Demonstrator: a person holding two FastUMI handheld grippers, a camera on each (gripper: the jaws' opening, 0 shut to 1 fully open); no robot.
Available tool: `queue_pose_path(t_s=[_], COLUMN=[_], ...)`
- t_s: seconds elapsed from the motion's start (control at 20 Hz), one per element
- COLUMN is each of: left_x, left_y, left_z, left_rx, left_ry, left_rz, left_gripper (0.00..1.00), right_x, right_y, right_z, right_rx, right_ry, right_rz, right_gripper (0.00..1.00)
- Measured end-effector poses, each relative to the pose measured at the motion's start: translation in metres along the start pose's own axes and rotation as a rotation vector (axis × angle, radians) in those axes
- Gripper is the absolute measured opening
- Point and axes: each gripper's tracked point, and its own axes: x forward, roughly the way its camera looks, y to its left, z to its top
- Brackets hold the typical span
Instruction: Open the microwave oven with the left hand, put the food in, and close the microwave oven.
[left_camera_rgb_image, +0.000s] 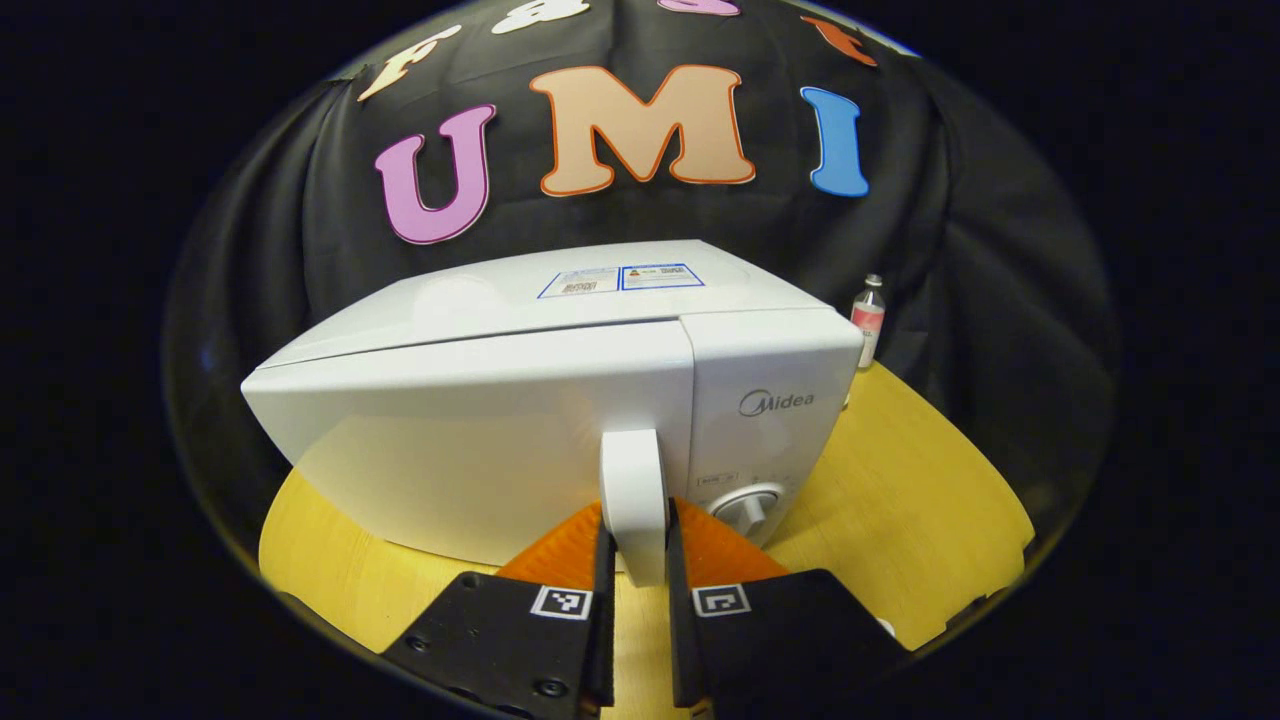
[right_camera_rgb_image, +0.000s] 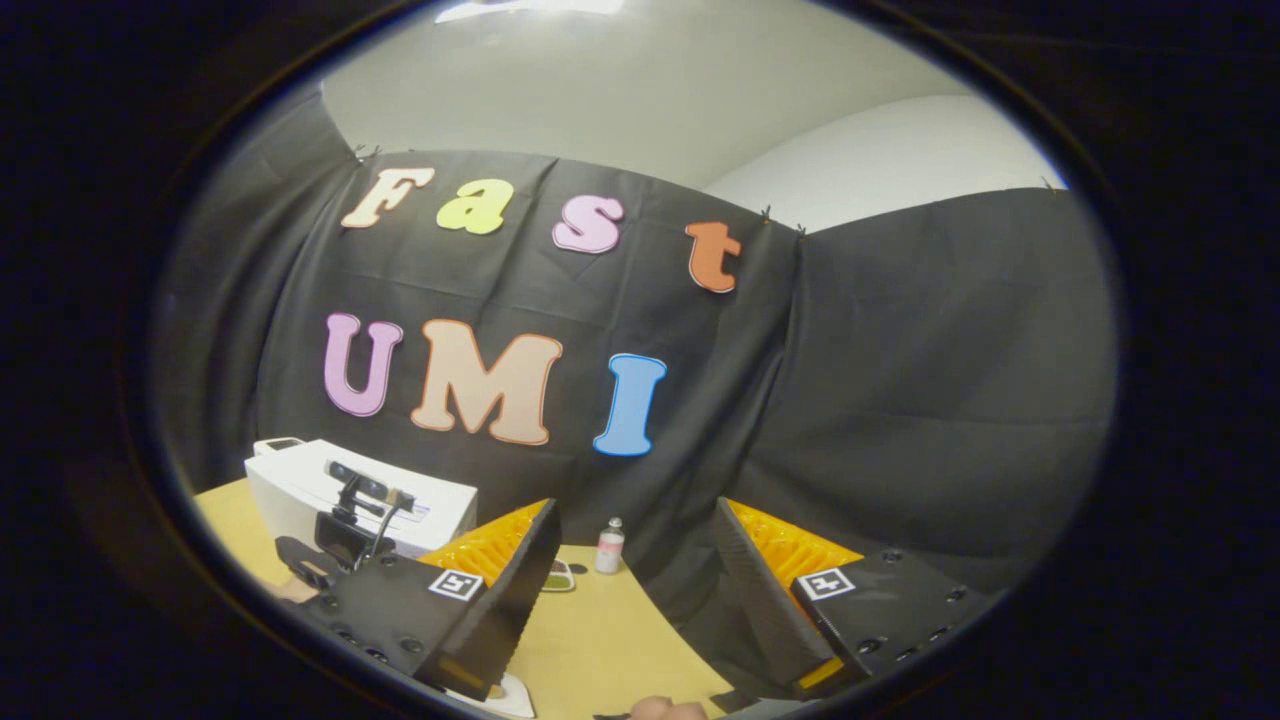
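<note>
One desk (left_camera_rgb_image: 900, 470) carries one white microwave oven (left_camera_rgb_image: 480, 440) and one small bottle (left_camera_rgb_image: 868, 318) beside it. The left hand-held gripper (left_camera_rgb_image: 636, 560) pinches the door handle (left_camera_rgb_image: 634, 500); the right hand-held gripper (right_camera_rgb_image: 635, 580) hangs spread wide, holding nothing.

"Midea" brand name on microwave oven (left_camera_rgb_image: 560, 400) front panel, above dial (left_camera_rgb_image: 748, 508). Two stickers (left_camera_rgb_image: 620, 279) on oven top, print too small to read. Square black-and-white marker (left_camera_rgb_image: 561, 602) on each finger of left tongs (left_camera_rgb_image: 640, 560).
</note>
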Motion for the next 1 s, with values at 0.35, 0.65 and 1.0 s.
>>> queue_pose_path(t_s=[0.35, 0.65, 1.0], left_x=[-0.001, -0.037, -0.133], left_y=[-0.001, 0.002, 0.04], left_z=[0.0, -0.017, -0.073], left_rx=[-0.014, -0.031, -0.036], left_ry=[0.016, 0.015, 0.029], left_rz=[-0.046, -0.071, -0.117], left_gripper=[0.05, 0.04, 0.04], right_x=[-0.001, 0.006, 0.009], right_y=[0.012, 0.02, 0.058], right_z=[0.003, 0.006, -0.005], right_rx=[0.016, 0.04, 0.073], right_ry=[-0.011, -0.02, 0.01], right_rz=[0.049, 0.084, 0.184], right_gripper=[0.98, 0.97, 0.98])
